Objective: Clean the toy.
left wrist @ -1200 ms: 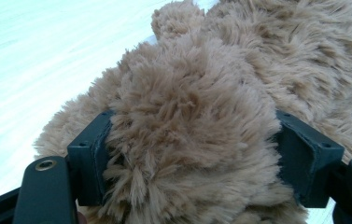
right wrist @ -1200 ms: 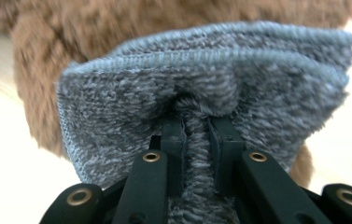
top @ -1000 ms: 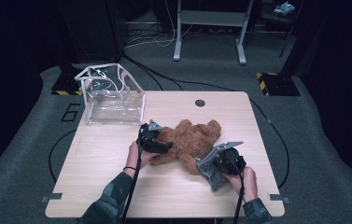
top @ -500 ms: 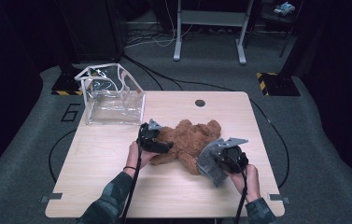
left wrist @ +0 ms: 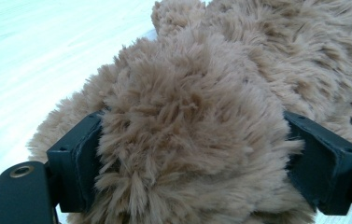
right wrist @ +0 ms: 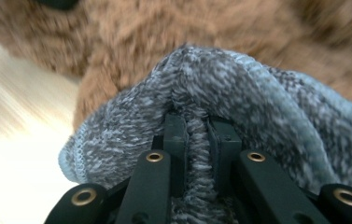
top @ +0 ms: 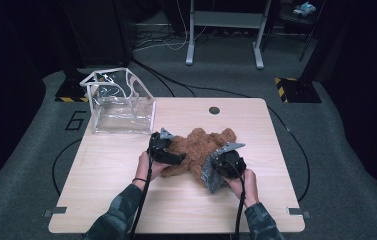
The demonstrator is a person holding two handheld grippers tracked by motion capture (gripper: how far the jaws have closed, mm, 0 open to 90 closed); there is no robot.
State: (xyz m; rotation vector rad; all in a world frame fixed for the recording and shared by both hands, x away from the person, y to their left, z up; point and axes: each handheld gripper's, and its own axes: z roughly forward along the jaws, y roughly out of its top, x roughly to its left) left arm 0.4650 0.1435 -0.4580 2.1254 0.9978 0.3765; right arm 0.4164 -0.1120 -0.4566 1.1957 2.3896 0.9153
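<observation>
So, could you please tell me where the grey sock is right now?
The grey sock is pinched in the right gripper, at the table's near right, against the brown teddy bear.

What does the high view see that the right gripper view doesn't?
The high view takes in the whole table and the clear bag standing at its far left corner. The right gripper view goes close instead: the right gripper pinches a fold of grey knit cloth between its fingers, and you can see the stitches. Both show the brown teddy bear and that grey cloth.
</observation>
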